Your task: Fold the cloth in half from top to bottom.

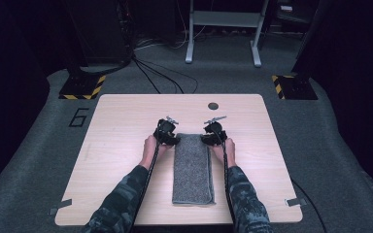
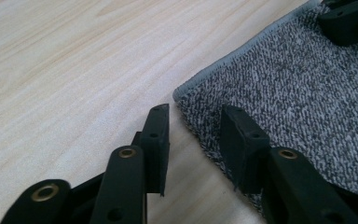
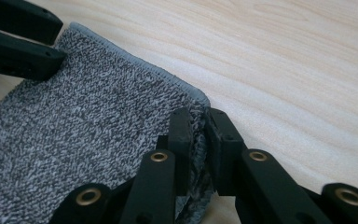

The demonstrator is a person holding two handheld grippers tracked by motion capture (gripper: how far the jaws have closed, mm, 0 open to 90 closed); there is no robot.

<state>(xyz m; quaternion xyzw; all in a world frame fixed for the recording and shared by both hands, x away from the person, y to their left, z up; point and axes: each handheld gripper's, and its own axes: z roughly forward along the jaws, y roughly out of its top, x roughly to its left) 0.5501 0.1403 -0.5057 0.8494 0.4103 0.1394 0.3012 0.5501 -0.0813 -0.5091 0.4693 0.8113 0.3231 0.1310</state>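
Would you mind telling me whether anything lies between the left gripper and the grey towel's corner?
Nothing visible does. The left gripper has its jaws straddling the edge of the folded grey towel near the far corner, with bare wooden table beside it. The right gripper already pinches the other far corner.

The bench (image 1: 126,145) sits evenly lit from overhead while the room behind it falls off into near black, and the high view is soft and a little grainy. Up close, the wood grain and towel (image 3: 74,140) weave look sharp, with the nearest black parts blurred and only faint shadows
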